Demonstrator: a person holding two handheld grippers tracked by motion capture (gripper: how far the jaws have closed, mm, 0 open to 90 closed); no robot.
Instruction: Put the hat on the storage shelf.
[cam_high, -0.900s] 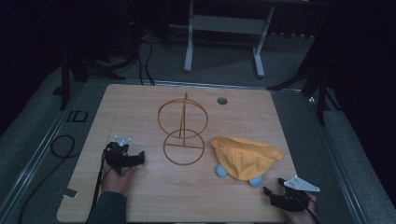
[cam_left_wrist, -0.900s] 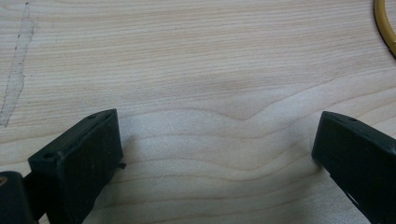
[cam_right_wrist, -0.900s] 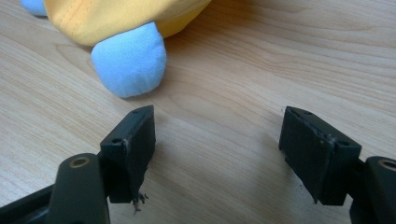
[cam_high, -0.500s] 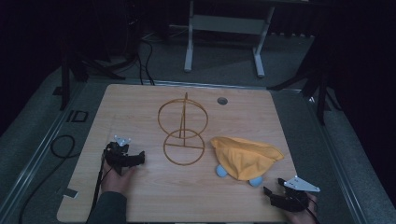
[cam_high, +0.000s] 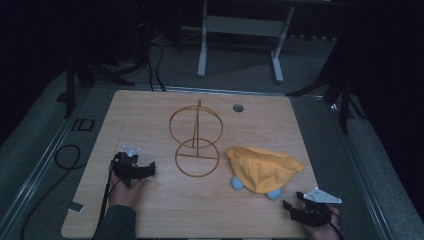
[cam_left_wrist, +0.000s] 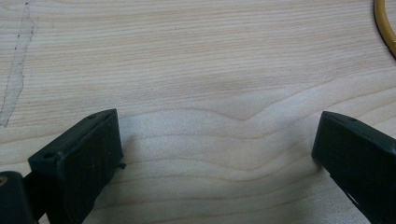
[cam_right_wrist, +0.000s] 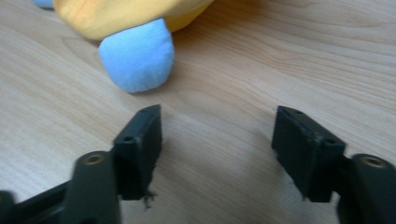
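A wooden table (cam_high: 150, 120) is seen from above. Nothing is gripped: the left gripper (cam_high: 145, 170) and right gripper (cam_high: 291, 207) rest low with jaws spread wide. An orange cloth (cam_high: 262, 168) lies beside a wire stand (cam_high: 196, 135), apparently untouched.

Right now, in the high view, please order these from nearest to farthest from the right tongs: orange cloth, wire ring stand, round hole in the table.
From the right tongs:
1. Orange cloth, just ahead, slightly left.
2. Wire ring stand, table centre.
3. Round hole, near the far edge.
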